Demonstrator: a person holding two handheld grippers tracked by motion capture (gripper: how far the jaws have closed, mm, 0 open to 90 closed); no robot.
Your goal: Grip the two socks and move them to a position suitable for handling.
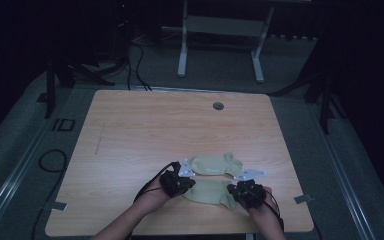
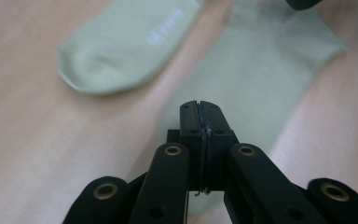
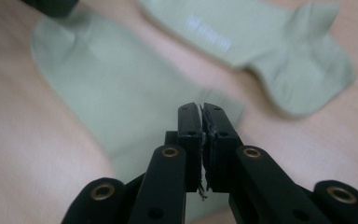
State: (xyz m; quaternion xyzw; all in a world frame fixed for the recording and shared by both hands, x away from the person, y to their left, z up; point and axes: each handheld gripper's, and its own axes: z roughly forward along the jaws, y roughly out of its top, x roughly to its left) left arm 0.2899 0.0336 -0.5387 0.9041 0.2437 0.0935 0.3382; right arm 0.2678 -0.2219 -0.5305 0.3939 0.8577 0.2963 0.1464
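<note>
Two pale green ankle socks lie side by side on the wooden table (image 1: 145, 130). The far sock (image 1: 215, 164) (image 2: 126, 42) (image 3: 261, 42) lies flat with its heel bump to the right. The near sock (image 1: 211, 192) (image 2: 256, 70) (image 3: 107, 88) lies between my two grippers. My left gripper (image 1: 190, 184) (image 2: 199, 105) sits at the near sock's left end, its jaws pressed together just above the cloth with nothing seen between them. My right gripper (image 1: 234, 190) (image 3: 201, 107) sits at the sock's right end, its jaws likewise together with no cloth between them.
A round cable hole (image 1: 218, 106) is set near the table's far edge. Black cables (image 1: 50, 160) lie on the floor to the left, and a white table frame (image 1: 220, 45) stands beyond. The table's front edge runs just below the person's wrists.
</note>
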